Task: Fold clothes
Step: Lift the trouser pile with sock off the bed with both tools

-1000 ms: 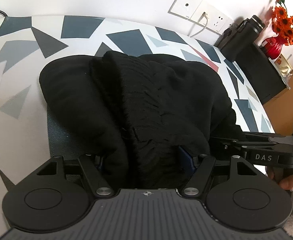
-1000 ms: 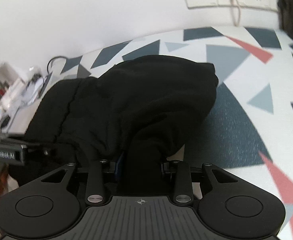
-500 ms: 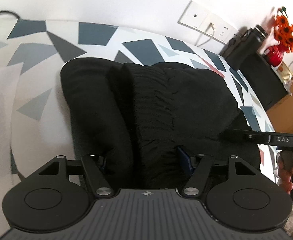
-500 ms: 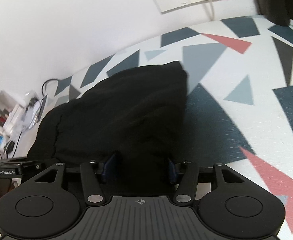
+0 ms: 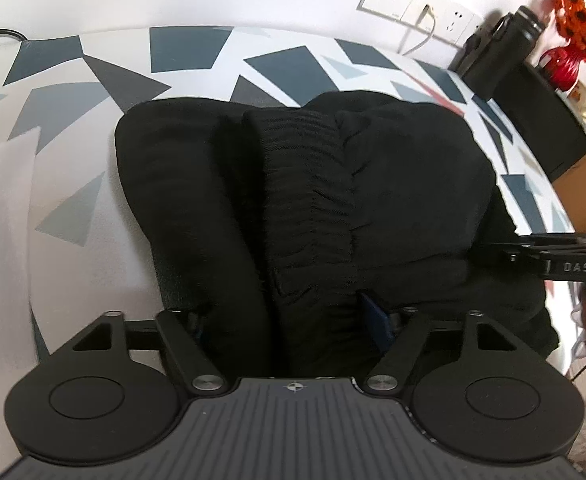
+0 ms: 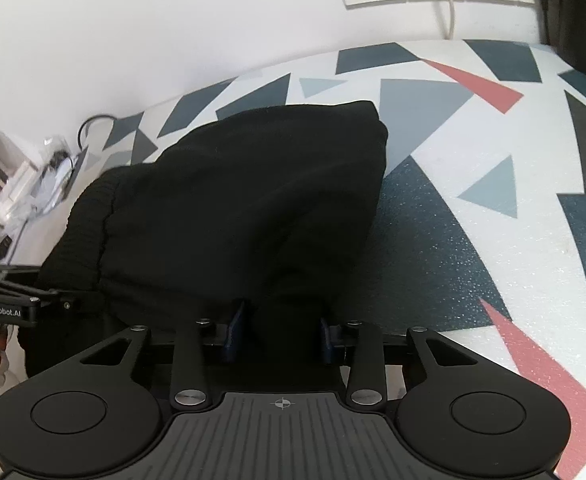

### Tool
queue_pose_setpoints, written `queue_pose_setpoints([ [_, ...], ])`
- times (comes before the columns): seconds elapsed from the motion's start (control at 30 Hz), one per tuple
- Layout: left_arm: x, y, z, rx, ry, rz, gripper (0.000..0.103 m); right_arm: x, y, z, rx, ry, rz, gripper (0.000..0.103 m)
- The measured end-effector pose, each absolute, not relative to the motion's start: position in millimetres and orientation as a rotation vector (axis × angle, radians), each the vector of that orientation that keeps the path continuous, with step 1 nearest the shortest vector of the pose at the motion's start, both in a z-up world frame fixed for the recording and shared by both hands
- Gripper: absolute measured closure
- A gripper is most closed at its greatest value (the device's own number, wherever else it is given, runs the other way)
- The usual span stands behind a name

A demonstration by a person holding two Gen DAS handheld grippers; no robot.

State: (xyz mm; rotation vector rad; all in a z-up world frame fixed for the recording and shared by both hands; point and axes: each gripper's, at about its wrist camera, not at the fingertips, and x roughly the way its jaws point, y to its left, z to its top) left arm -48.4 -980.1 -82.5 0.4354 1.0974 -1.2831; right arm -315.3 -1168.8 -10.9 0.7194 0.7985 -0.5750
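A black garment lies bunched on the patterned mat. The left gripper and right gripper each pinch its near edge, fingers part-closed on cloth. A fold looks underway; next, both should probably carry that edge forward together.

light: bright, even, soft shadows | black garment crushed, little fold detail | white wall near blown out | fisheye bends edges | left-view left edge smeared
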Motion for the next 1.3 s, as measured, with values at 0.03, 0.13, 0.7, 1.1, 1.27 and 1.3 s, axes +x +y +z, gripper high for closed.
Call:
queue_pose_setpoints([
  [0.03, -49, -980, -84, 0.439, 1.095, -1.281, 0.023, -313, -1168, -11, 0.710, 0.807, -0.574, 0.069],
  [0.13, -54, -982, -85, 0.453, 1.078, -1.278, 0.022, -308, -1165, -10, 0.695, 0.816, -0.571, 0.069],
  [0.7, -78, -985, -80, 0.414, 1.075, -1.382, 0.034, -281, -1146, -9, 0.707, 0.806, -0.501, 0.068],
  [1.1, -83, -981, -74, 0.440, 1.014, -1.406, 0.037, -282, -1124, -1, 0.724, 0.754, -0.511, 0.069],
  [1.27, -81, -977, -77, 0.431, 1.015, -1.412, 0.037, -278, -1119, -2, 0.683, 0.765, -0.547, 0.069],
  [1.3, -81, -977, -78, 0.436, 1.012, -1.414, 0.037, -277, -1117, -2, 0.660, 0.773, -0.557, 0.069],
])
